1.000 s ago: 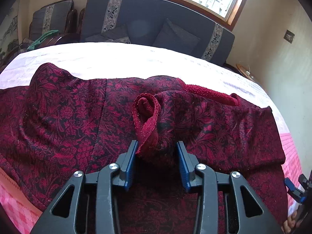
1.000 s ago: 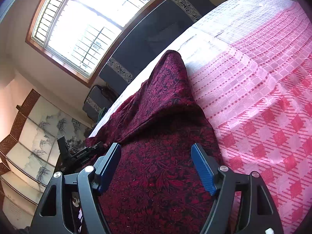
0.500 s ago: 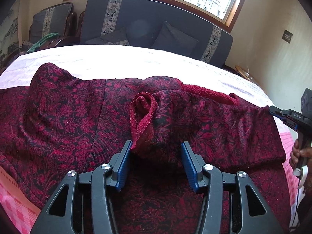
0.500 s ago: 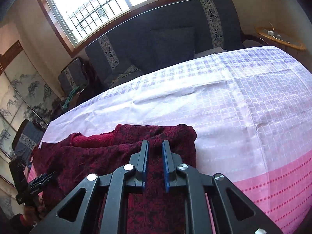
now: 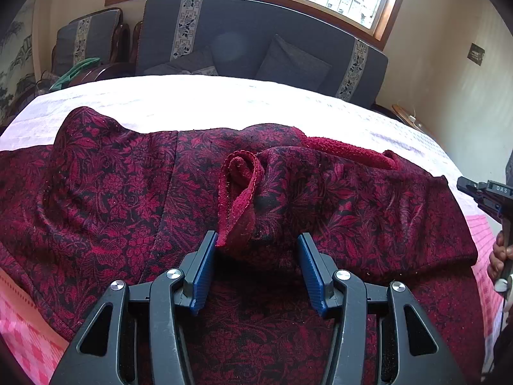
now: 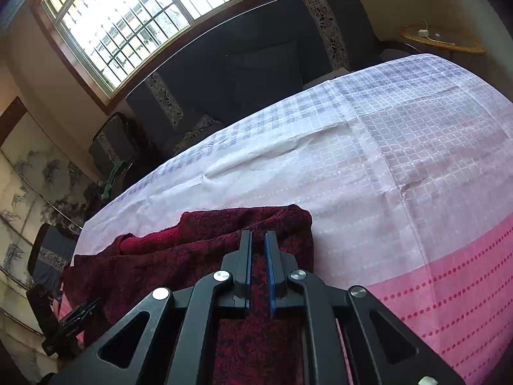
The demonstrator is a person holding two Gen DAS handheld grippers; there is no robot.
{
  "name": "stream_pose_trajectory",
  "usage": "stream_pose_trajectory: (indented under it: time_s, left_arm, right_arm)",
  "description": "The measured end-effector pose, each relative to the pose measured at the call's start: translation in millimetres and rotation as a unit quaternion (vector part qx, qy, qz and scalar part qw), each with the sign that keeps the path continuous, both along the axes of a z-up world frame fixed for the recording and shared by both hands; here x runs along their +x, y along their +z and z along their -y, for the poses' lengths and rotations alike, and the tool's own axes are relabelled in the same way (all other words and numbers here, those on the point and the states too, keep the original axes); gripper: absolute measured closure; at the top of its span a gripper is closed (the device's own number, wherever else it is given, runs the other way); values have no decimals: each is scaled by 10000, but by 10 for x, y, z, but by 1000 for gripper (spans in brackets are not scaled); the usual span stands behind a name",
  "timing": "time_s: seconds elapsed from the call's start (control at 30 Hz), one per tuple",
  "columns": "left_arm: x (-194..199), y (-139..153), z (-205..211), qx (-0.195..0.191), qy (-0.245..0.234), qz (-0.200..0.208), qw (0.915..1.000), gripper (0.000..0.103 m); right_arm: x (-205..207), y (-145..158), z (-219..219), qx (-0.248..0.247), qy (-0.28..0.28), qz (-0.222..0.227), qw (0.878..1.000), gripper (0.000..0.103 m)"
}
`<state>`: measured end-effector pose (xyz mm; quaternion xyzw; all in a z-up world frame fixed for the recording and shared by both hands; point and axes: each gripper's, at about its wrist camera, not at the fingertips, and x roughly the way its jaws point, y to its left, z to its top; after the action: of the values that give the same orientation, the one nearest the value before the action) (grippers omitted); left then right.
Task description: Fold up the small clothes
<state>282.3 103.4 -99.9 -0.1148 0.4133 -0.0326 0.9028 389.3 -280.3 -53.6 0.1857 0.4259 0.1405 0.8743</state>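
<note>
My left claw (image 5: 256, 263) is angling down, jaws apart around the red floral garment's (image 5: 336, 199) bunched fold; my right claw (image 6: 258, 253) is tilting down, squeezed together over its corner on the bed (image 6: 368, 166).

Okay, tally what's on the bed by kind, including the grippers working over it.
Garments: 1, the dark red floral garment
Bedcovers: 1, the pink and white checked bedcover
Grippers: 2, left gripper and right gripper
Total: 4

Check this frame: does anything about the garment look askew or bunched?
Yes. A cuff of the dark red floral garment is curled inside out, standing between the left gripper jaws, showing its plain red lining instead of lying flat.
</note>
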Motion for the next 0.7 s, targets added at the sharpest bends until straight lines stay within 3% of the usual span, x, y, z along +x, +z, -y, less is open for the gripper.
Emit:
stream_pose_trajectory:
  time_s: [0.1,0.23,0.43,0.53,0.6,0.7]
  left_arm:
    - [1,-1,5,-4,0,0,10000,52]
    - [0,-3,4,-10,-1,-1,10000,51]
    - [-104,75,-148,-314,197,26,9993,49]
    - [-289,226,-393,-618,620,384,9954,45]
    - [-330,330,-493,-586,775,496,9940,45]
    - [-265,396,-442,-307,433,389,9978,45]
  right_arm:
    - [-399,-5,-245,-407,410,-14,9983,93]
    - [-684,-332,-452,-1287,564,-257,9897,94]
    - [-770,-247,-503,-1465,379,-239,9882,94]
    - [-888,-237,-557,-1631,351,-89,9859,92]
    - [-914,-271,-550,-1669,294,-40,9855,92]
    - [-963,-291,-567,-1720,193,102,9849,92]
